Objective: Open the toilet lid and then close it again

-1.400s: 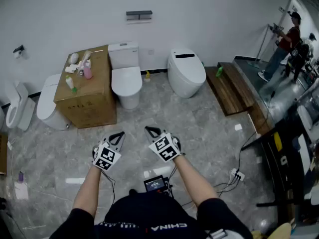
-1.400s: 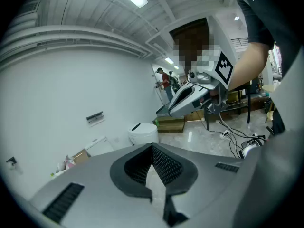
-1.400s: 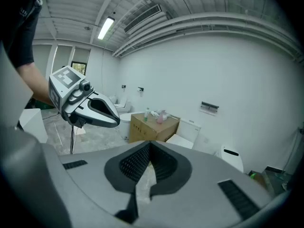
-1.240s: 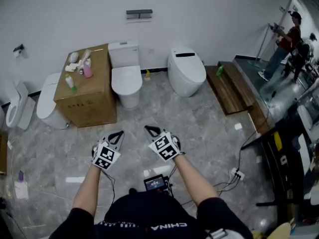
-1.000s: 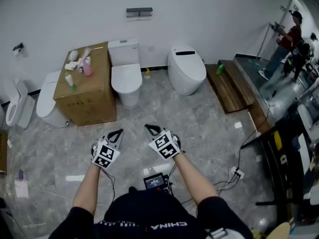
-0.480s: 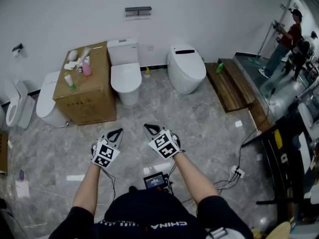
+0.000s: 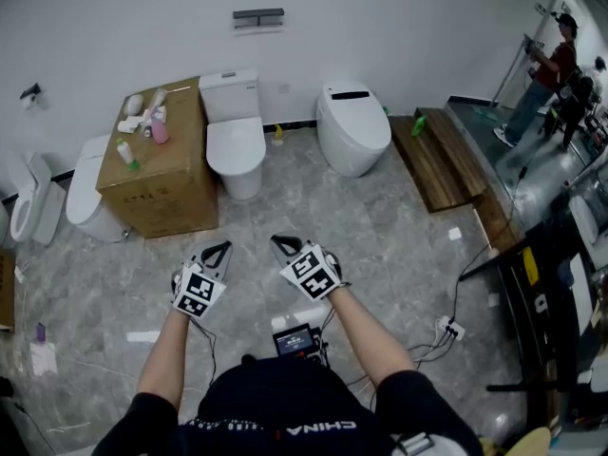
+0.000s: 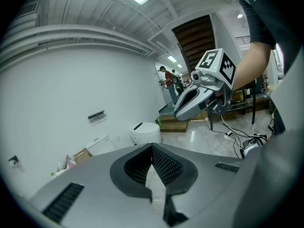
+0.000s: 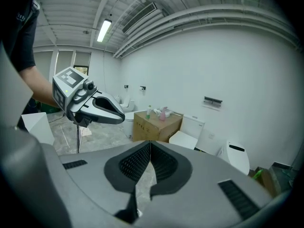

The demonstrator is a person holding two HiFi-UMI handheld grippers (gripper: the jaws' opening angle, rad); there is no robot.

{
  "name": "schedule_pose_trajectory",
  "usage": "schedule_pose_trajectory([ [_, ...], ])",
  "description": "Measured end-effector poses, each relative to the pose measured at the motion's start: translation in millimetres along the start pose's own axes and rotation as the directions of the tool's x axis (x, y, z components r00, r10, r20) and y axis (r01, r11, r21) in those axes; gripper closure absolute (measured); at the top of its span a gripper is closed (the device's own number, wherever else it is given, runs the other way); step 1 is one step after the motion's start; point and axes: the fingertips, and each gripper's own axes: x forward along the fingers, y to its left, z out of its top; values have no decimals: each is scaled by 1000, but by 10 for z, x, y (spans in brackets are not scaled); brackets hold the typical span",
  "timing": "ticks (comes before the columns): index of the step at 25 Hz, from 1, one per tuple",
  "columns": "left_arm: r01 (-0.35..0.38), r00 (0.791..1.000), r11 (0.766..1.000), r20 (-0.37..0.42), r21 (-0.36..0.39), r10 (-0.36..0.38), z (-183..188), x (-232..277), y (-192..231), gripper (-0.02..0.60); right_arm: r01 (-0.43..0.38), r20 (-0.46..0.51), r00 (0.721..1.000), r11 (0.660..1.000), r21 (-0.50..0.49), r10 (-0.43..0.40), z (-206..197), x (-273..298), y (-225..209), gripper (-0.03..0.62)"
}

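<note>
Both tongs are squeezed together with nothing in them. The left gripper [image 7: 218, 250] and the right gripper [image 7: 276, 246] hang side by side over the grey floor [image 7: 380, 236], well apart from any toilet.

The white toilet [image 7: 239, 183] with a tank [image 7: 228, 93] stands by the wall [image 7: 380, 27] at 12 o'clock from the tongs. Its lid [image 7: 236, 145] is down. A round toilet [image 7: 352, 131] sits at 1 o'clock, and it is closed too. A cardboard box [image 7: 161, 183] with bottles [image 7: 158, 129] on top is at 11 o'clock, just beside the white toilet. I cannot tell which toilet is the one to open.

The lid looks like hard, smooth plastic. I think it is stiff, not very heavy, and slippery. It probably swings up from the back, near the tank. The best place to grab seems to be the front edge, with one jaw under it. It could slip and bang down, so it should be lowered slowly.
</note>
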Motion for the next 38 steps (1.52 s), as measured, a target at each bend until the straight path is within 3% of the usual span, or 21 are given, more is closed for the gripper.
schedule_pose_trajectory([
  [7,-44,999,998,1,-34,44,205,255,-12,572,-56,24,998,998,39,55,-110,-17,-279,580],
  [16,-44,999,997,-30,-58,43,-10,619,280,572,-134,26,991,987,87,132,-146,350,-533,580],
  [21,-25,999,998,-23,-65,24,-239,949,825,572,-122,-11,992,985,119,124,-102,868,-821,580],
  [32,38,999,997,13,-73,-37,-618,1541,2536,572,-42,-45,998,992,121,48,729,2296,-1368,580],
  [38,75,997,994,22,-81,-73,-717,1822,2887,572,-20,-96,995,993,114,31,750,2719,-1536,580],
])
